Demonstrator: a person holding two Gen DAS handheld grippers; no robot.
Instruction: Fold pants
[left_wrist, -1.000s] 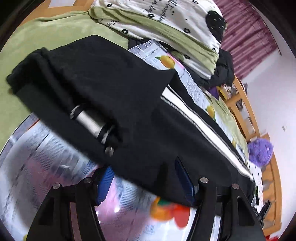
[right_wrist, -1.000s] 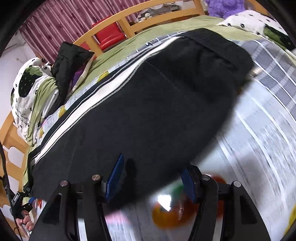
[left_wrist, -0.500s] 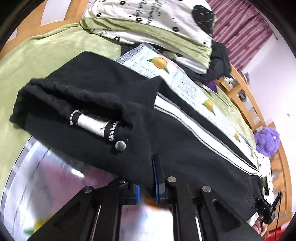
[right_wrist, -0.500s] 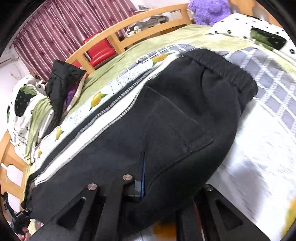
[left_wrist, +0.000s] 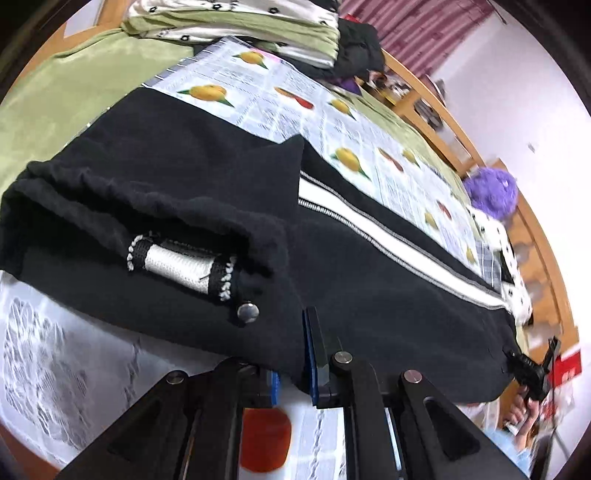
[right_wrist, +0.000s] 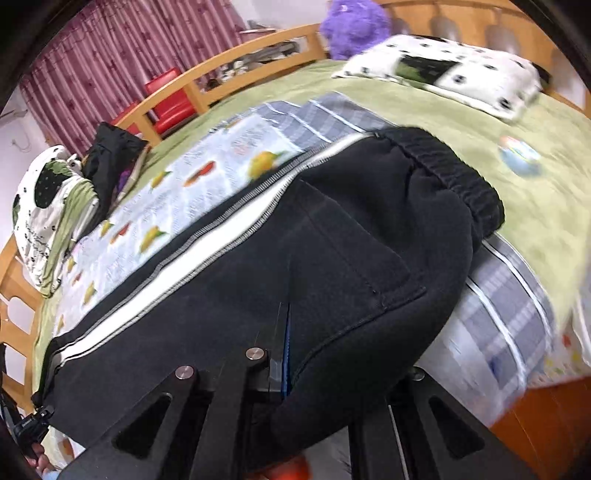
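Note:
Black pants with a white side stripe lie across a fruit-print cloth on the bed. In the left wrist view my left gripper is shut on the near edge of the pants by the cuff with a white tab and a snap button. In the right wrist view the pants show their elastic waistband and a back pocket. My right gripper is shut on the near edge of the pants below the pocket; its right finger is hidden under the fabric.
A fruit-print cloth covers a green bedspread. Folded bedding and a dark garment lie at one end, a spotted pillow and a purple plush toy at the other. A wooden bed rail runs behind.
Both grippers went from open around the pants' near edge to shut on it. The held edge has since lifted and the pants have shifted over the cloth.

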